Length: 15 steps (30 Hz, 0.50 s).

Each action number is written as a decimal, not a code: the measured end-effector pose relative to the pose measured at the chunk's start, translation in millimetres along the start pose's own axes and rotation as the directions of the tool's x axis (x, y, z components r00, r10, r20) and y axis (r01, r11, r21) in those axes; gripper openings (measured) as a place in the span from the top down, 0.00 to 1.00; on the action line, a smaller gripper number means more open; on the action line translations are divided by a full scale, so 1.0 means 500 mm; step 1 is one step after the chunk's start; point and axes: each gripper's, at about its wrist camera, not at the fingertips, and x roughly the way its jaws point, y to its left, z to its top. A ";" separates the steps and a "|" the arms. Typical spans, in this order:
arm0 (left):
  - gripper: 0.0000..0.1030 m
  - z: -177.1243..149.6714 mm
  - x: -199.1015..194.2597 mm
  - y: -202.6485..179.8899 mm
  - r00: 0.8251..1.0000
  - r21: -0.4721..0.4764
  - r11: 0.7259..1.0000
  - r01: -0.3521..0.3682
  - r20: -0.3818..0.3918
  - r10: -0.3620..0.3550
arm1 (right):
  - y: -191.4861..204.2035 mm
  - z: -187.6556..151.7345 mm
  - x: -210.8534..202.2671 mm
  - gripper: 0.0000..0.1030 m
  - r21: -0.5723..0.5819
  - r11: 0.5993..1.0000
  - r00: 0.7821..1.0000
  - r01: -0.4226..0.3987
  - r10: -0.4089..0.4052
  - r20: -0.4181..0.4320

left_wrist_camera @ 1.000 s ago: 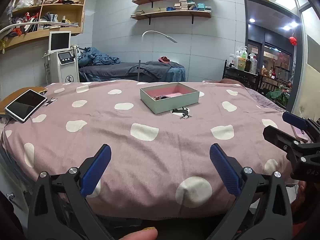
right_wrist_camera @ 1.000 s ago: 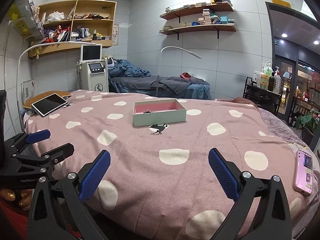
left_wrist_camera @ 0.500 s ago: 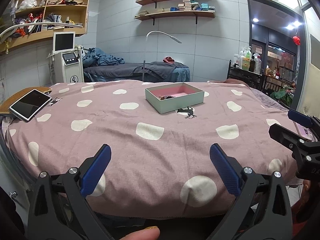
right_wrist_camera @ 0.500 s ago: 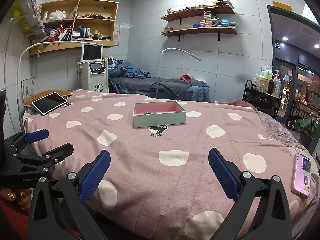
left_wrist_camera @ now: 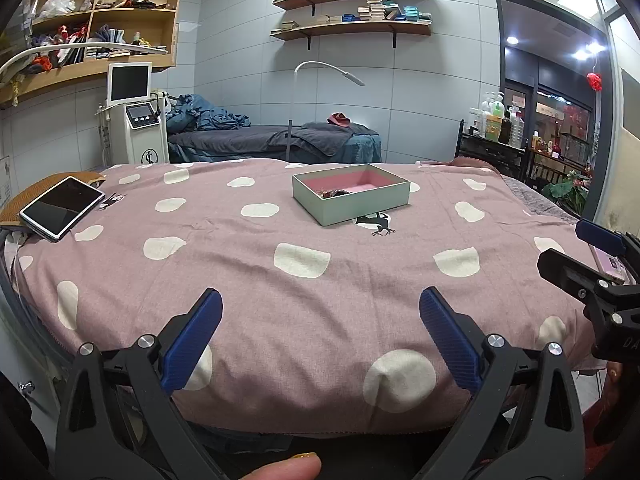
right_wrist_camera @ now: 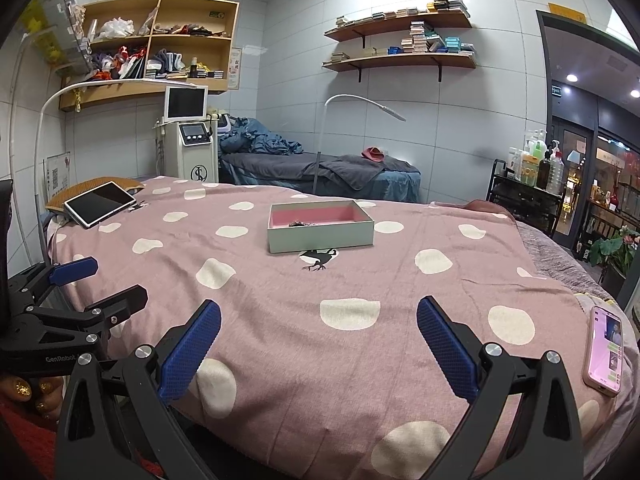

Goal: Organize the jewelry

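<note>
A pale green box [left_wrist_camera: 352, 198] with a pink lining sits mid-bed on the pink spotted cover; it also shows in the right wrist view [right_wrist_camera: 320, 230]. A small dark heap of jewelry [left_wrist_camera: 334, 193] lies in its near left corner, also seen in the right wrist view [right_wrist_camera: 301, 224]. My left gripper [left_wrist_camera: 320, 332] is open and empty at the bed's near edge, well short of the box. My right gripper [right_wrist_camera: 318, 340] is open and empty, beside the left one and equally far from the box.
A tablet [left_wrist_camera: 62, 206] lies at the bed's left corner. A pink phone [right_wrist_camera: 605, 350] lies at the right edge. The bed cover [left_wrist_camera: 300, 300] spreads between the grippers and the box. A white machine [right_wrist_camera: 192, 148], a lamp and a dark treatment bed stand behind.
Both views have shifted slightly: the box sits a little further right in the left wrist view, and both grippers rose a bit. The jaws stay open.
</note>
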 end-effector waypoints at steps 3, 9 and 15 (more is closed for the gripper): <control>0.06 0.000 0.000 0.000 1.000 0.000 1.000 -0.001 0.000 0.001 | 0.001 -0.001 0.001 0.06 0.000 1.000 1.000 -0.001 0.001 -0.002; 0.06 -0.003 0.000 -0.002 1.000 0.003 1.000 -0.002 0.000 0.002 | 0.003 -0.002 0.002 0.06 -0.004 1.000 1.000 0.000 0.000 -0.001; 0.06 -0.004 0.000 -0.002 1.000 0.002 1.000 -0.001 -0.004 0.001 | 0.004 -0.004 0.003 0.06 -0.004 1.000 1.000 -0.002 0.002 -0.006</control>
